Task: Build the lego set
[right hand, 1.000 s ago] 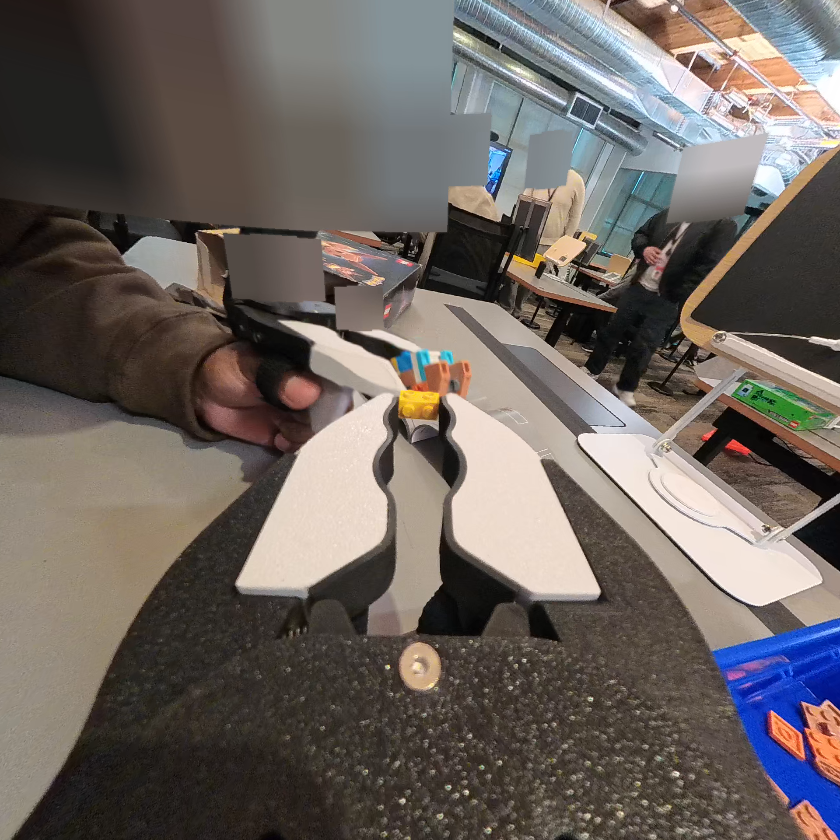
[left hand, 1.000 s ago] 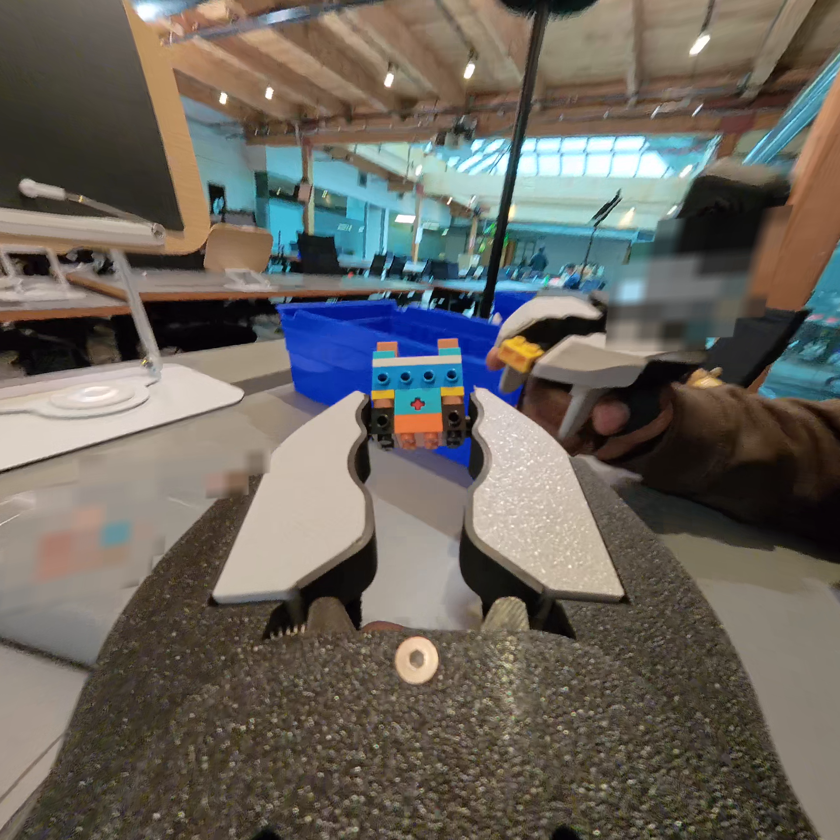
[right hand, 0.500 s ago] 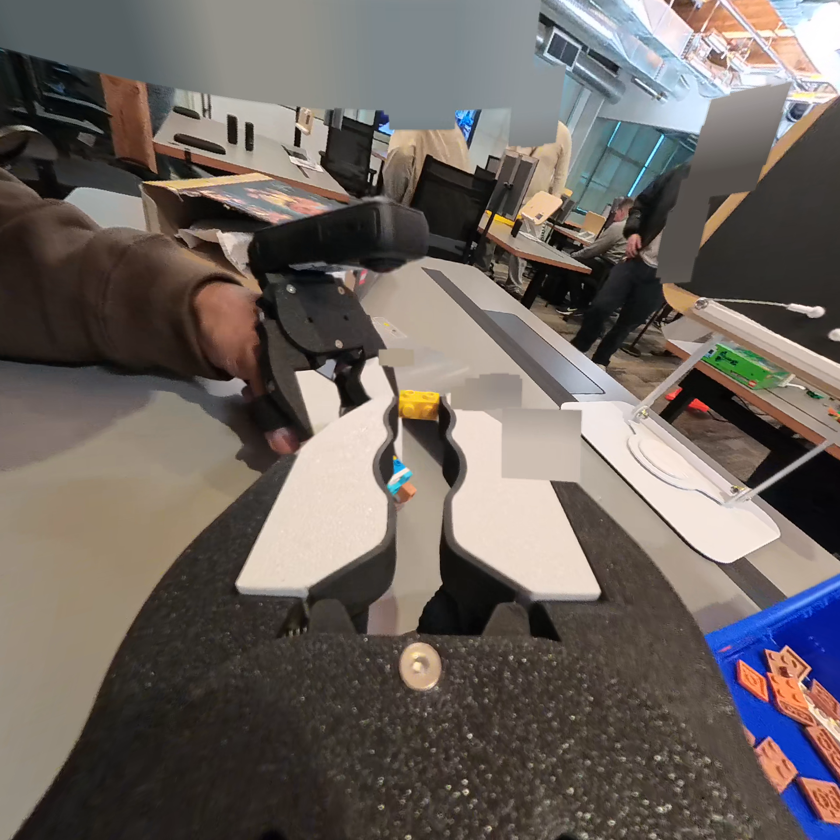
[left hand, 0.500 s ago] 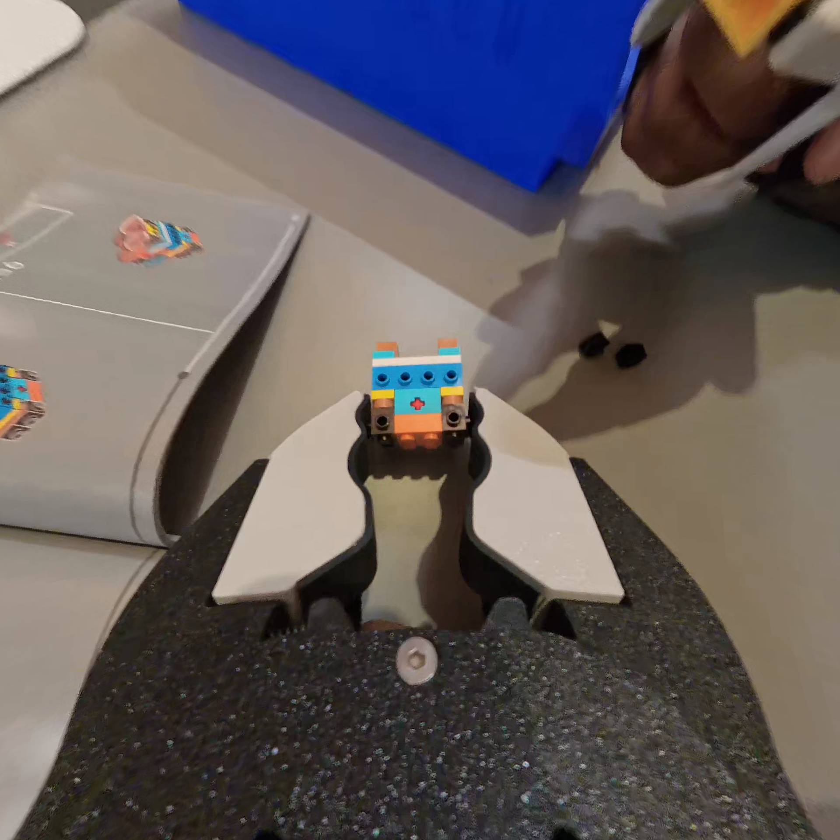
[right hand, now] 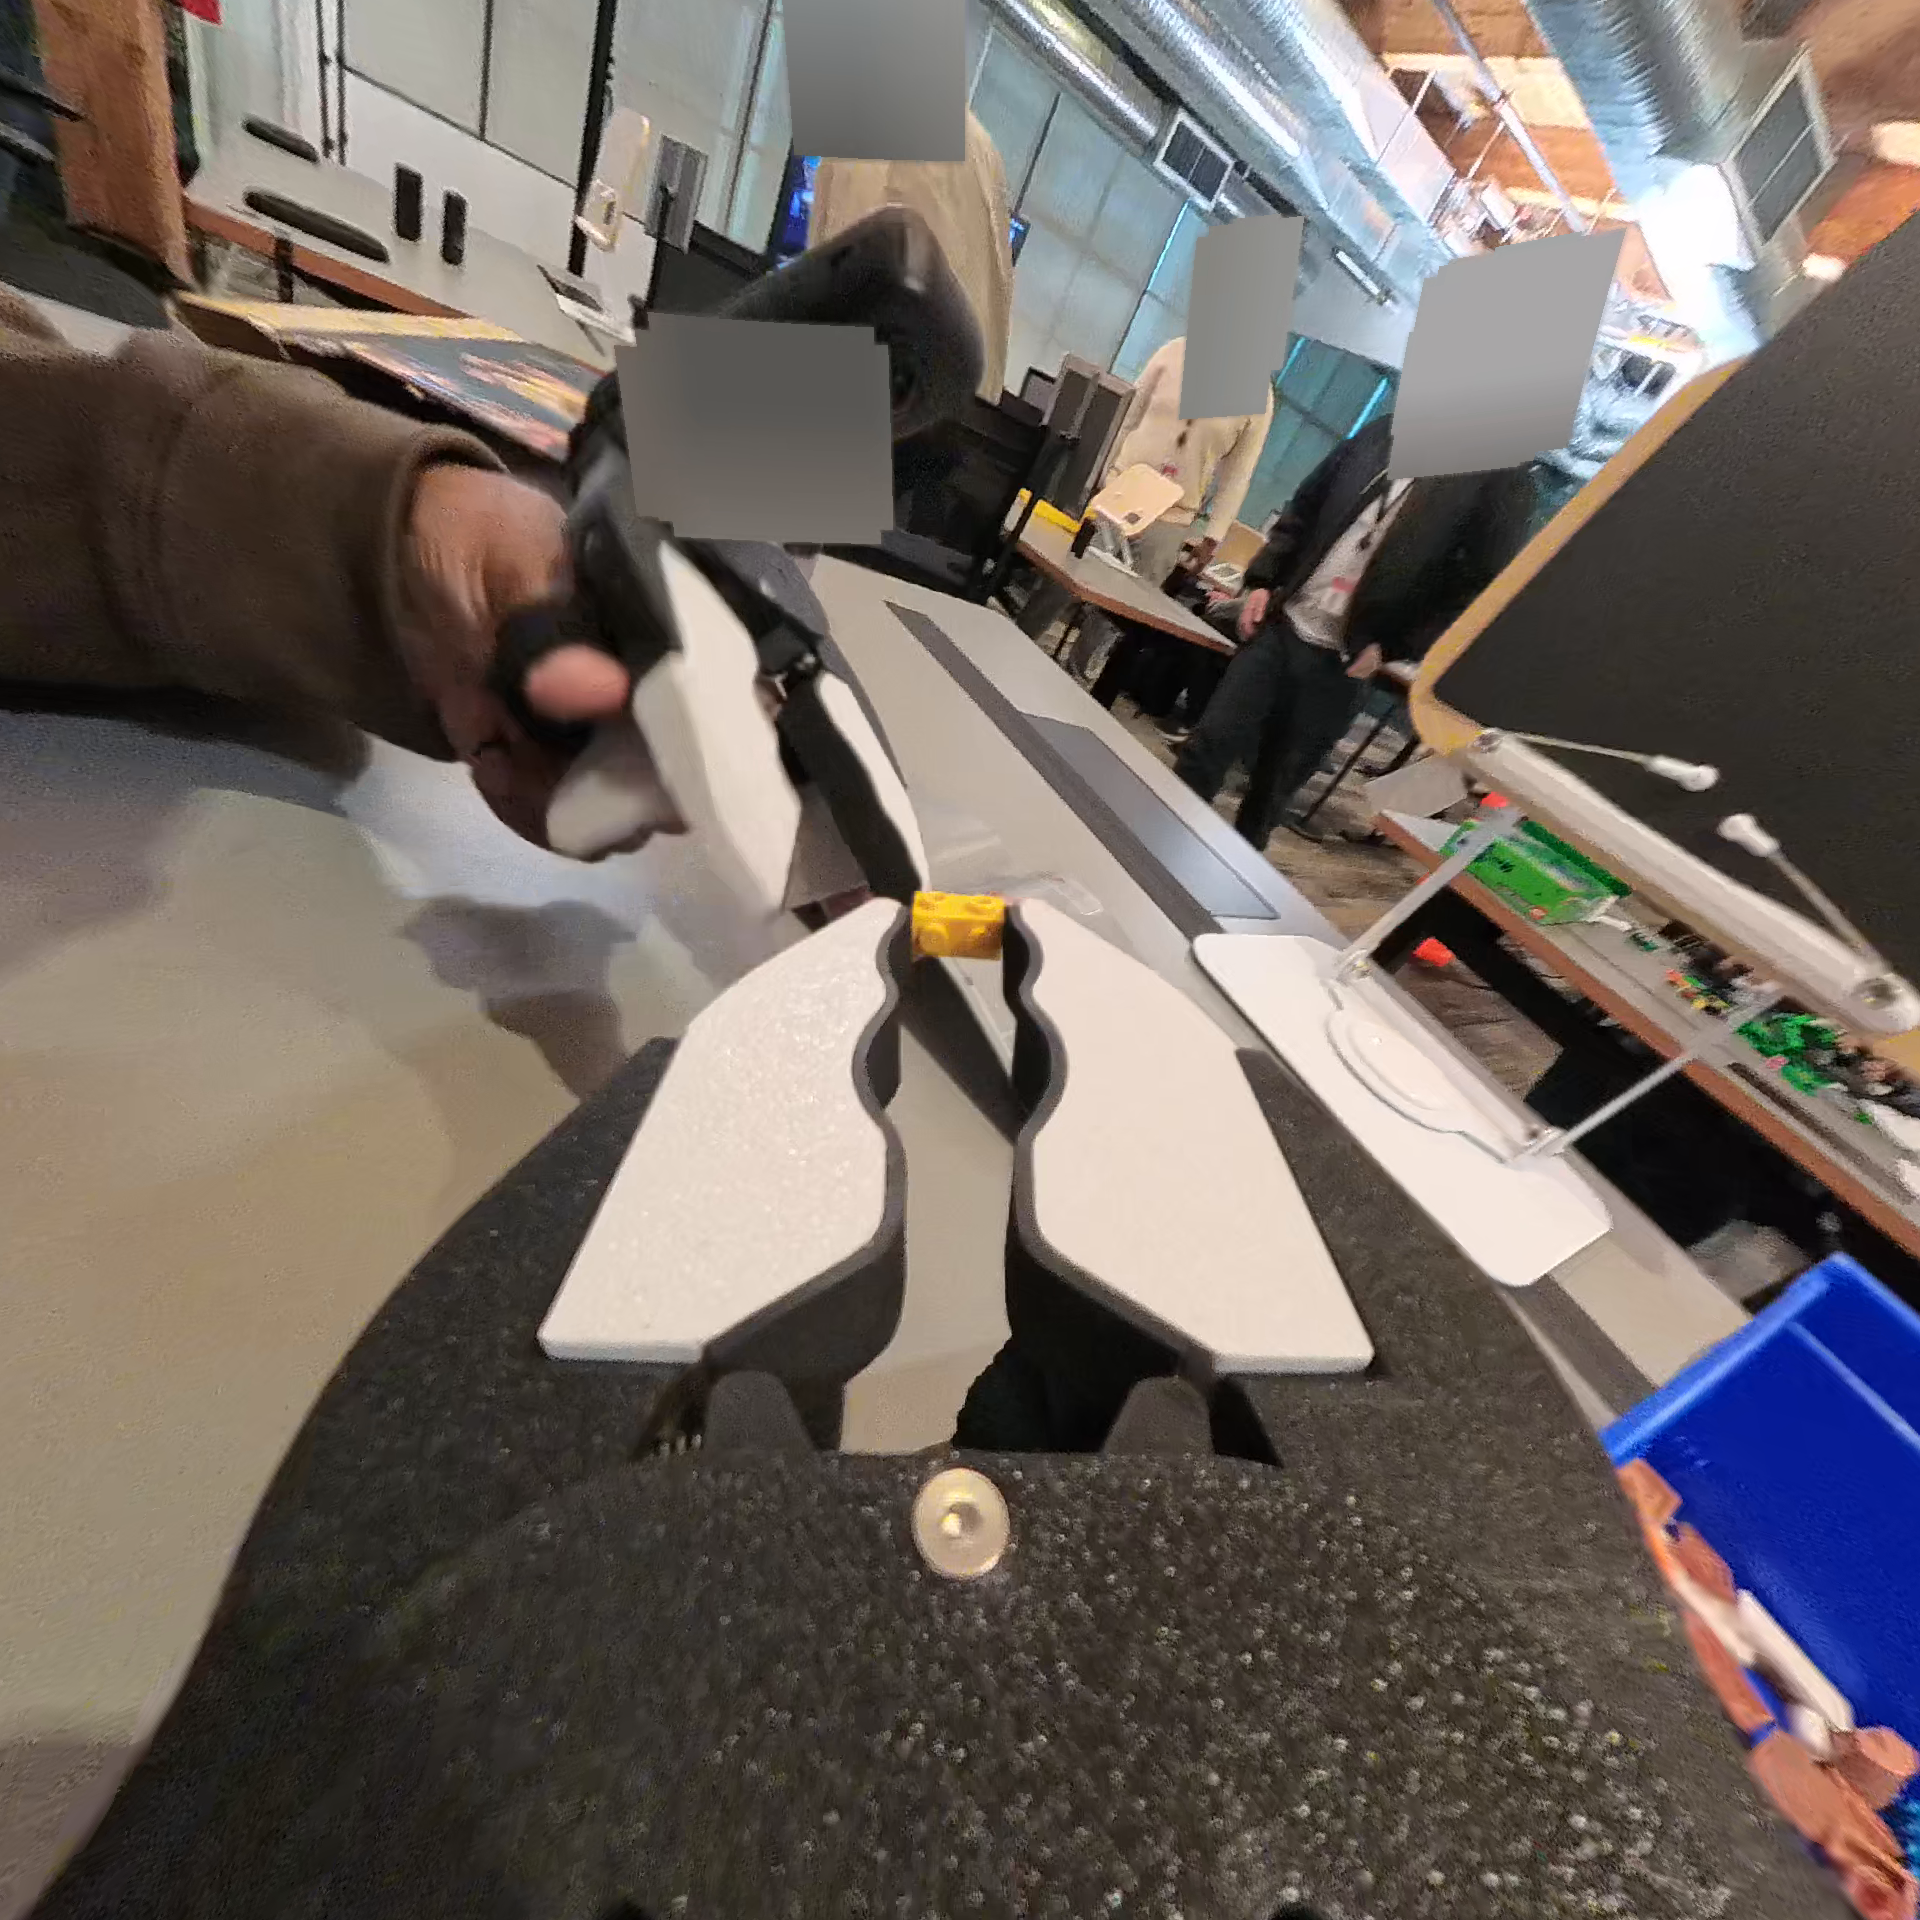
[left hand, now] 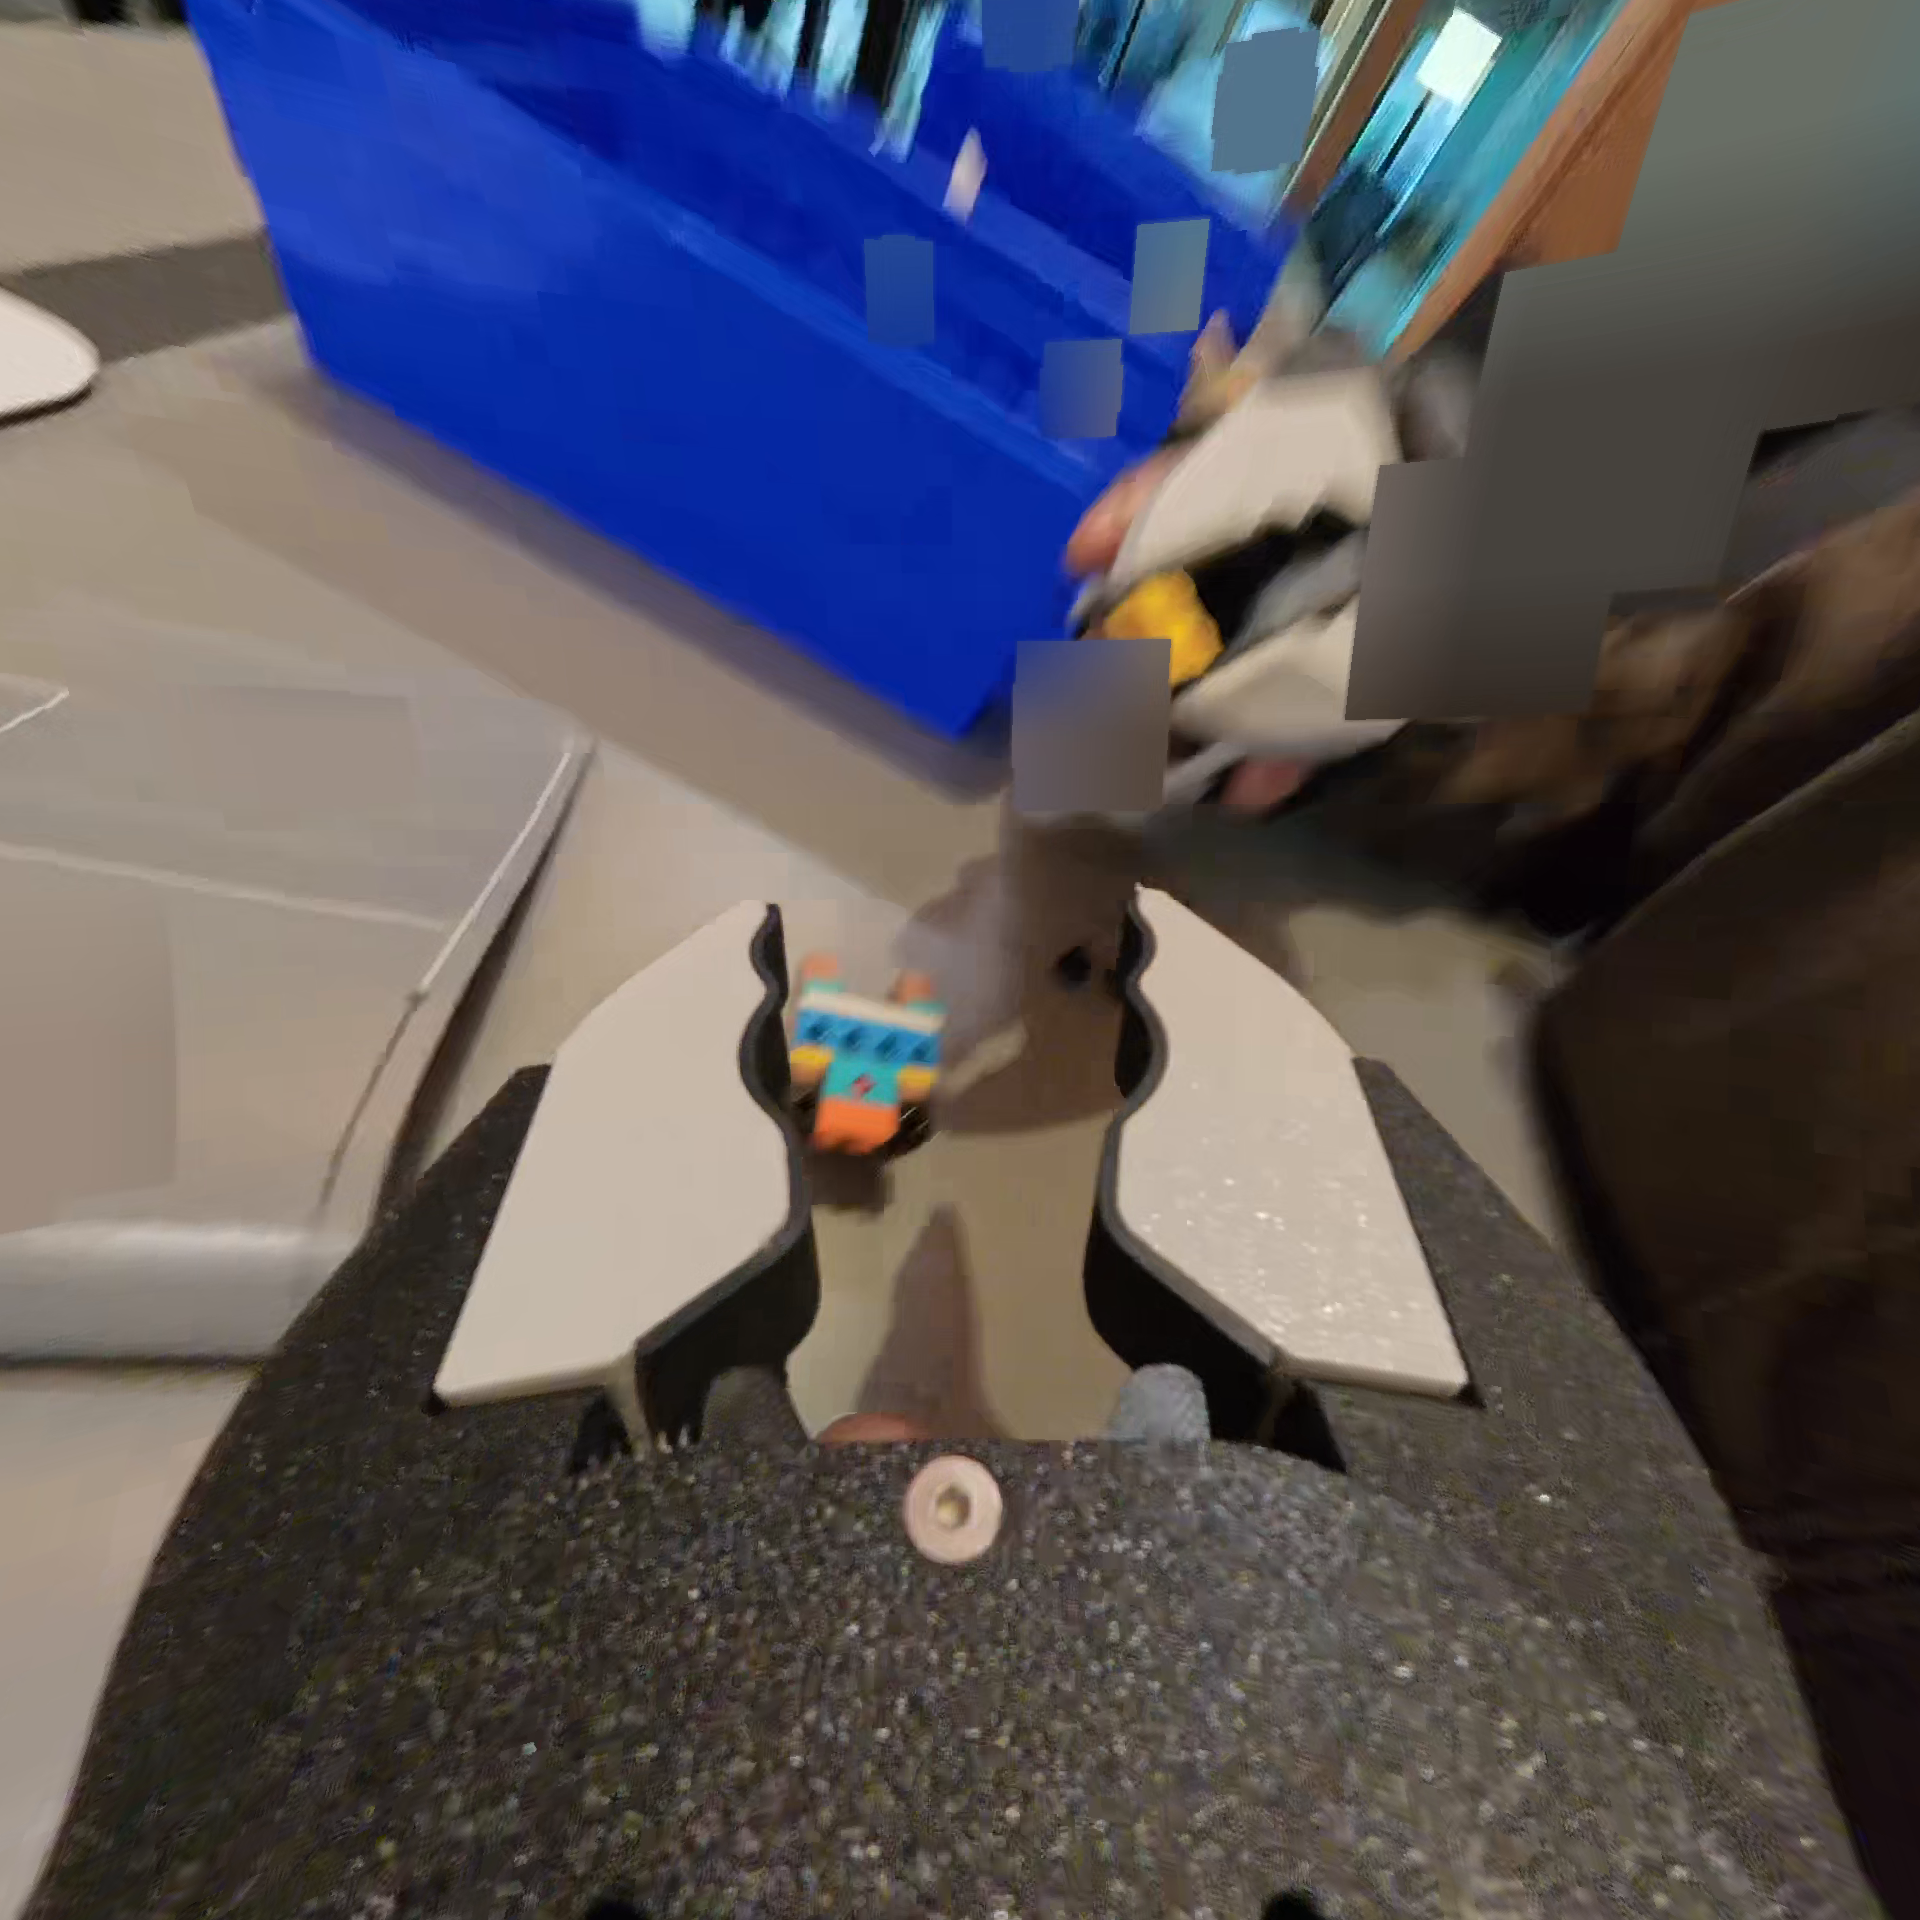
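The small lego model [left hand: 868,1060], blue, teal, orange and white, sits tilted on the grey table between my left gripper's fingers, close to the left finger. My left gripper [left hand: 951,909] is open and not gripping it. It also shows in the right wrist view [right hand: 842,883], pointing down at the table, where the model is hidden. My right gripper [right hand: 958,920] is shut on a yellow brick [right hand: 958,925] held at its fingertips above the table. In the left wrist view the right gripper [left hand: 1143,613] shows blurred at the right with the yellow brick [left hand: 1153,618].
A blue bin [left hand: 623,312] stands beyond the model; its corner [right hand: 1787,1403] holds orange pieces. An instruction booklet [left hand: 260,831] lies at the left. A small black piece [left hand: 1070,966] lies by the right finger. A white stand base [right hand: 1382,1091] sits right.
My left gripper lowered the model toward the table, then opened and let it go; the model now sits tilted near the left finger. The right gripper kept the yellow brick.
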`<state>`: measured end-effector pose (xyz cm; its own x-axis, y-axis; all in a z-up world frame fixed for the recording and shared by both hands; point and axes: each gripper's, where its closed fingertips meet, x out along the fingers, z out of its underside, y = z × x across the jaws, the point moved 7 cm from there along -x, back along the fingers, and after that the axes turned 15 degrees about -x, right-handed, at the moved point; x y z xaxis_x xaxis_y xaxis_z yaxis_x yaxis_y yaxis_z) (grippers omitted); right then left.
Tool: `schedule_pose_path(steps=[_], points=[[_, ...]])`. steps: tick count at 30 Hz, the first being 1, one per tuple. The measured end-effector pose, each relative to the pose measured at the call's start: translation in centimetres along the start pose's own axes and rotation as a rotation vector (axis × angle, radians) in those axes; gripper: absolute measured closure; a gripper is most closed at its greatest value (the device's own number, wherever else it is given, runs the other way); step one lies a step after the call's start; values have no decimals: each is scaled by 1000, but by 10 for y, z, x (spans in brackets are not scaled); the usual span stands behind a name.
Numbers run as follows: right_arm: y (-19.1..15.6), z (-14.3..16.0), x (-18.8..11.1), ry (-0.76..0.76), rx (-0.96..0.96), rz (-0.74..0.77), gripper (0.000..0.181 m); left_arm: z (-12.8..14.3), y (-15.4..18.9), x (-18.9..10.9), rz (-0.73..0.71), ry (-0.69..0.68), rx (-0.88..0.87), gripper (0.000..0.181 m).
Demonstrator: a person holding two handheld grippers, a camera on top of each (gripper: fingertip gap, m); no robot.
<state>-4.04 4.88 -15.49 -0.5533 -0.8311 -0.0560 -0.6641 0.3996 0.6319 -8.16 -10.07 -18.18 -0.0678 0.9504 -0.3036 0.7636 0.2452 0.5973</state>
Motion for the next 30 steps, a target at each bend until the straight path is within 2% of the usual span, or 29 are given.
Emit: schedule_pose_path(steps=[1, 3, 6, 10, 19, 22, 25, 30], points=[[-2, 0, 1, -4, -36, 12, 165, -4, 5, -2, 96, 53, -73, 124], [-7, -1, 3, -7, -120, 43, 165, -6, 11, -1, 242, 87, -196, 127], [-14, -3, 6, -4, -246, 87, 165, -3, 12, 5, 345, 85, -312, 130], [-21, -7, 8, -1, -360, 129, 165, -1, 16, 10, 465, 105, -418, 143], [-27, -8, 12, 6, -444, 166, 165, 4, 19, 16, 515, 136, -444, 170], [-28, -4, 15, -16, -442, 161, 165, 4, 16, 16, 445, 156, -381, 171], [-29, -2, 15, -14, -401, 107, 159, 1, 9, 11, 310, 174, -250, 171], [-17, -7, 13, 26, -139, 22, 162, -5, 0, -2, 7, 150, 99, 171]])
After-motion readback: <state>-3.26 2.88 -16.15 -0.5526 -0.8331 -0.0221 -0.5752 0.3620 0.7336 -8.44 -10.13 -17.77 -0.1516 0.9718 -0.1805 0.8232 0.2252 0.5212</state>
